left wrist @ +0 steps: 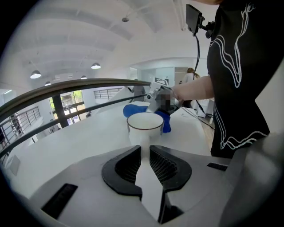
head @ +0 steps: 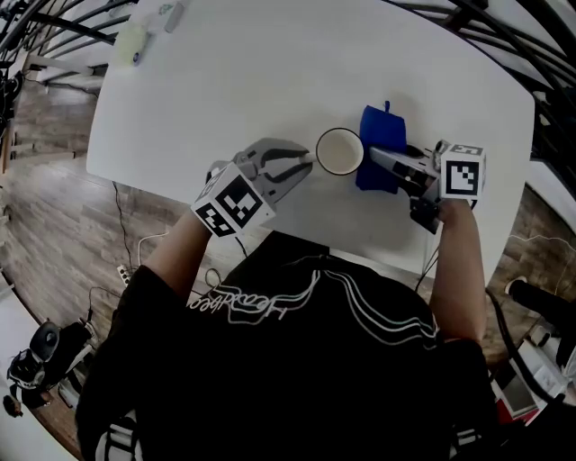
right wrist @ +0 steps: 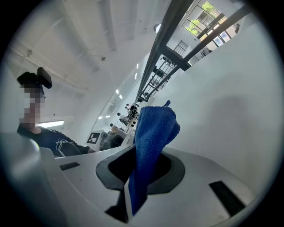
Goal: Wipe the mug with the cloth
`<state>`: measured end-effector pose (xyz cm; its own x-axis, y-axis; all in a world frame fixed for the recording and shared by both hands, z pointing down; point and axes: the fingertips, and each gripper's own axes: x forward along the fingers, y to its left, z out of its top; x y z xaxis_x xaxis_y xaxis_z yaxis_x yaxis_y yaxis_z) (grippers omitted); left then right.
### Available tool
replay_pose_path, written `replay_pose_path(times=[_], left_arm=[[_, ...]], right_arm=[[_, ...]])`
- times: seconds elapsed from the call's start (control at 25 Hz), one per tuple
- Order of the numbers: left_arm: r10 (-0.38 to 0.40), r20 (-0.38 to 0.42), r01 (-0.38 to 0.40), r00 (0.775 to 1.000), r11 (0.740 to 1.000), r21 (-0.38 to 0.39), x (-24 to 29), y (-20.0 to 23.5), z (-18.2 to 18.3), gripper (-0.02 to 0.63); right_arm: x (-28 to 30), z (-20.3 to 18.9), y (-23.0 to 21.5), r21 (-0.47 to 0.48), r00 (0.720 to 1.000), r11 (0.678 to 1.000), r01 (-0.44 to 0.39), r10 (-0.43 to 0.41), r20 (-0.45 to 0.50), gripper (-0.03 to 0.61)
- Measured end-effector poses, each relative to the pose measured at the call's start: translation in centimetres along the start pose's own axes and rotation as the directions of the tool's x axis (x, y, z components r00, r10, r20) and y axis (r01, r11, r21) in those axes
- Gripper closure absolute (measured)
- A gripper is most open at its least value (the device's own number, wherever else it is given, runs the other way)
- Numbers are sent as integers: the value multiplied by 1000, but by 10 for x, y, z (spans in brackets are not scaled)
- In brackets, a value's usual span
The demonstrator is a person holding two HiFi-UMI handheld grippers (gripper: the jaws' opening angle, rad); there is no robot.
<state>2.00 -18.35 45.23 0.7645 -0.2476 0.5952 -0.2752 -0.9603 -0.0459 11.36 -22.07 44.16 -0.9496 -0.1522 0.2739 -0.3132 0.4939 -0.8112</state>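
Note:
A white mug [head: 339, 150] with a dark rim stands upright near the front of the white table [head: 252, 81]. My left gripper [head: 306, 164] comes at it from the left and is shut on its handle. In the left gripper view the handle [left wrist: 146, 177] runs between the jaws up to the mug [left wrist: 145, 126]. A blue cloth [head: 382, 149] sits just right of the mug, and my right gripper [head: 376, 158] is shut on it. In the right gripper view the cloth [right wrist: 153, 142] stands folded up out of the jaws of that gripper [right wrist: 142, 164], hiding the mug.
A pale yellow object [head: 130, 40] and a small grey item [head: 171, 13] lie at the table's far left corner. The table's front edge [head: 360, 252] runs close under both grippers. Cables and a power strip [head: 126, 273] lie on the wooden floor at left.

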Motion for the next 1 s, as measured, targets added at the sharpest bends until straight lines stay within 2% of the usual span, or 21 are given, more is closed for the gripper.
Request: replay_pose_path(times=[0.2, 0.4, 0.72, 1.0], left_arm=[[-5, -3, 6, 1000, 1000, 12, 0, -2, 4, 546], [-15, -12, 15, 1000, 1000, 16, 2, 4, 2, 546], [-40, -18, 41, 999, 995, 88, 5, 2, 0, 546], [-64, -32, 68, 997, 988, 136, 7, 28, 6, 546]], right_arm=[[6, -13, -17, -17, 991, 995, 97, -99, -93, 525], [9, -16, -27, -6, 982, 994, 112, -112, -149, 525], [0, -15, -19, -35, 982, 998, 50, -56, -178, 525], [-6, 30, -9, -91, 972, 996, -20, -2, -233, 525]])
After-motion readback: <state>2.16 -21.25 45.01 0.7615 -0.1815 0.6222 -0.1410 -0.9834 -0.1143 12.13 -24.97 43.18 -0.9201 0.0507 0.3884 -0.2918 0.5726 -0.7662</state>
